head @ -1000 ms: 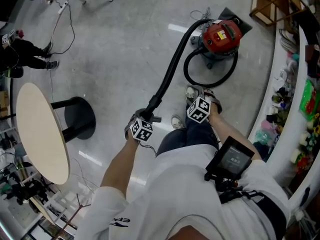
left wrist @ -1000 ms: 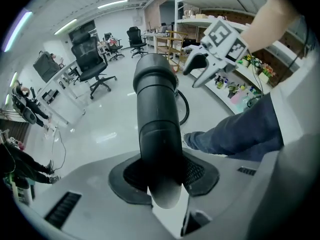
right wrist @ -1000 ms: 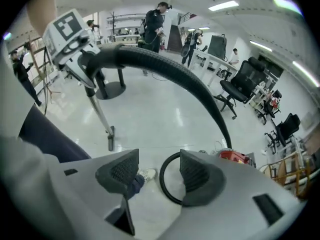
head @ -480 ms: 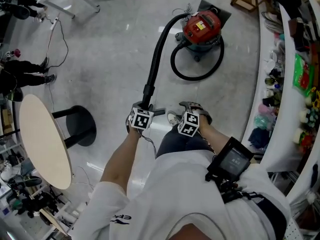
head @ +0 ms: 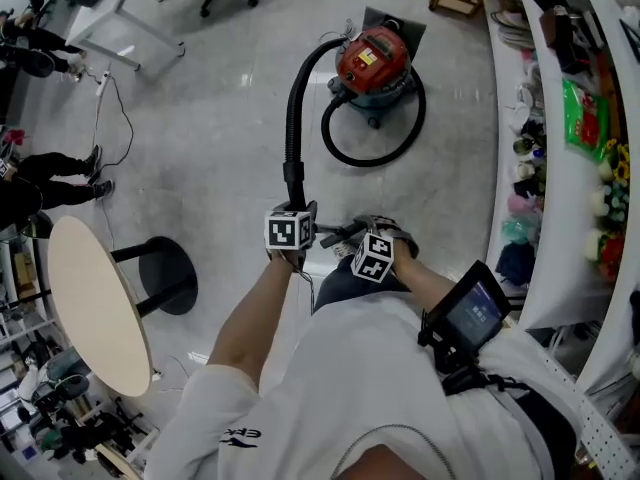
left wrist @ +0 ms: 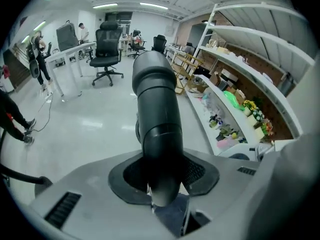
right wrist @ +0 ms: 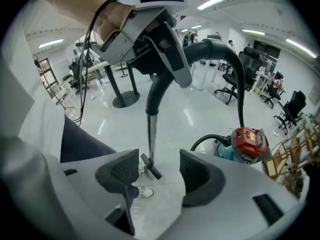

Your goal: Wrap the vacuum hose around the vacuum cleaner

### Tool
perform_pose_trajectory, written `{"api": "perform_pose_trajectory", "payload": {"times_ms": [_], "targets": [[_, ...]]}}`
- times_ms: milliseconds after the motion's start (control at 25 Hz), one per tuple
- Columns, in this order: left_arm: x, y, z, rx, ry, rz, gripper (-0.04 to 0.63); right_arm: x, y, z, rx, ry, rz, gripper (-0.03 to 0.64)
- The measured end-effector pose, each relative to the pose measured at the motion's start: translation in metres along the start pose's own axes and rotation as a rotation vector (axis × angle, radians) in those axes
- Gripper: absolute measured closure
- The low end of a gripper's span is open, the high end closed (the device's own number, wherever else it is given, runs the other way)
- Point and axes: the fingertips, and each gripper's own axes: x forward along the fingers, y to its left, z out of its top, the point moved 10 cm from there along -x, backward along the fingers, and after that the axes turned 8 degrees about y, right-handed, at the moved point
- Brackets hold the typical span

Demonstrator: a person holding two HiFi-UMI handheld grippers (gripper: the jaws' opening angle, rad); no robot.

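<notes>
The room had a glossy grey floor [head: 200, 118], with a round table [head: 95, 298] at the left, office chairs [left wrist: 109, 46] beyond and a curved, stocked shelf [head: 552, 228] at the right. The red vacuum cleaner [head: 373, 63] stood on the floor ahead. The left tongs [head: 300, 213] were clamped on the rigid cuff of the black vacuum hose [head: 292, 118]. From there the hose ran straight away, then arched rightward into the cleaner. The right tongs [head: 345, 236] stood wide, gripping nothing.
</notes>
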Motion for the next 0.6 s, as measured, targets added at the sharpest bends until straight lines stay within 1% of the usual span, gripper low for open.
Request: {"api": "perform_pose_trajectory", "payload": {"times_ms": [200,320,600], "targets": [[0.006,-0.042,0.012,-0.07,0.001,-0.053,0.463,-0.012,0.01,-0.001,0.005,-0.028,-0.016,0.36],[0.011,-0.06,0.015,-0.103,0.013,-0.078,0.463,-0.014,0.015,-0.003,0.034,-0.05,-0.036,0.36],[0.011,-0.083,0.031,-0.123,0.015,-0.106,0.462,-0.019,0.007,-0.006,0.117,-0.105,-0.121,0.36]]}}
